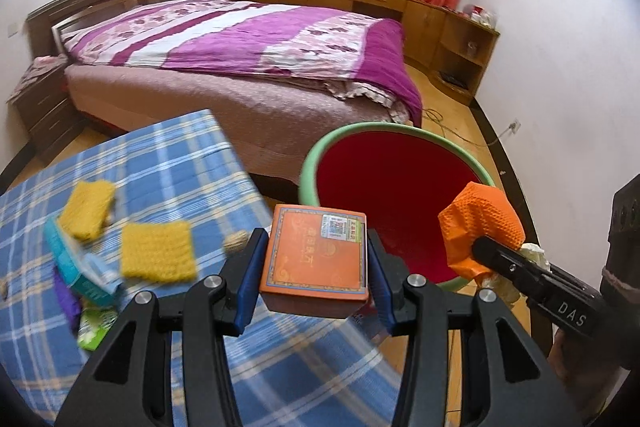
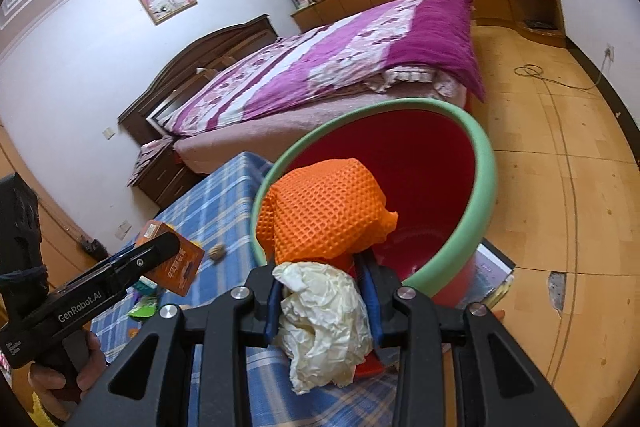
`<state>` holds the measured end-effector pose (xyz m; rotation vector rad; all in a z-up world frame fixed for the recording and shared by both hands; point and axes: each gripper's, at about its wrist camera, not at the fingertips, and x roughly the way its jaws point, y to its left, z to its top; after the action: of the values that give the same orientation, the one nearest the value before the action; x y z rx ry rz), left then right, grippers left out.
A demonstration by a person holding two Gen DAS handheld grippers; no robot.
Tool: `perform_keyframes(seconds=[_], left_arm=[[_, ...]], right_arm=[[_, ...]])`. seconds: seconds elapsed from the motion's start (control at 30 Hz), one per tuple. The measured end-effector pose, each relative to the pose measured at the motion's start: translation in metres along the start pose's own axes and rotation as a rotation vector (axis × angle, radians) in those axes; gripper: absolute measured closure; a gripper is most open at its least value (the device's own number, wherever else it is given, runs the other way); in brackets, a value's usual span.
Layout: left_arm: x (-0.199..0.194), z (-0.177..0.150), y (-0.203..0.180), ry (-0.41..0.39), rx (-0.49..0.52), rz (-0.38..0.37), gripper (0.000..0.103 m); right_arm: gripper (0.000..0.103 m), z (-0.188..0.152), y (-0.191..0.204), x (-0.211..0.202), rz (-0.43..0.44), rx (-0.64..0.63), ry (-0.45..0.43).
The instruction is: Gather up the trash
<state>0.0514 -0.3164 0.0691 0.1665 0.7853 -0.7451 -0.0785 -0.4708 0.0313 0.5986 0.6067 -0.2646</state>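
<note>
My left gripper (image 1: 316, 259) is shut on an orange cardboard box (image 1: 316, 255), held above the table edge just left of the red bin with a green rim (image 1: 320, 151). My right gripper (image 2: 320, 301) is shut on an orange textured wrapper (image 2: 320, 211) and crumpled white paper (image 2: 324, 323), held at the bin's near rim (image 2: 484, 187). In the left wrist view the right gripper (image 1: 480, 251) shows with the wrapper (image 1: 480, 215) over the bin's right side. In the right wrist view the left gripper (image 2: 168, 247) holds the box (image 2: 176, 267).
A blue plaid table (image 1: 168, 163) carries two yellow knitted pads (image 1: 158, 255), a teal packet (image 1: 76, 263), a green packet (image 1: 94, 331), a purple scrap and a small brown lump (image 2: 218, 251). A bed (image 1: 248, 39) stands behind. Books (image 2: 492, 275) lie on the wooden floor beside the bin.
</note>
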Motion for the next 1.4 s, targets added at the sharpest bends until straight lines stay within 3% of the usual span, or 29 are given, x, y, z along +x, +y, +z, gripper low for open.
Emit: perform_keyframes(seconds=[0.4,0.77,0.87,1.03,1.4], left_arm=[[0.031,0.01,-0.001,0.01,-0.014,-0.021,0.054],[0.01,-0.006,0.032,0.001,-0.054,0.046,0.054],[0.009,-0.014,0.042,0.024,-0.078,0.081,0.048],[0.018,-0.025,0.058,0.081,-0.15,0.088,0.047],[0.045,-0.034,0.056,0.135,-0.146,0.109,0.045]], right_arm=[[0.067,0.005,-0.008,0.022,0.002,0.002,0.034],[0.067,0.003,0.003,0.023,0.003,-0.006,0.036],[0.067,0.0,0.01,0.021,0.017,-0.014,0.036],[0.067,-0.002,0.019,0.02,0.024,-0.027,0.041],[0.067,-0.007,0.028,0.02,0.021,-0.039,0.056]])
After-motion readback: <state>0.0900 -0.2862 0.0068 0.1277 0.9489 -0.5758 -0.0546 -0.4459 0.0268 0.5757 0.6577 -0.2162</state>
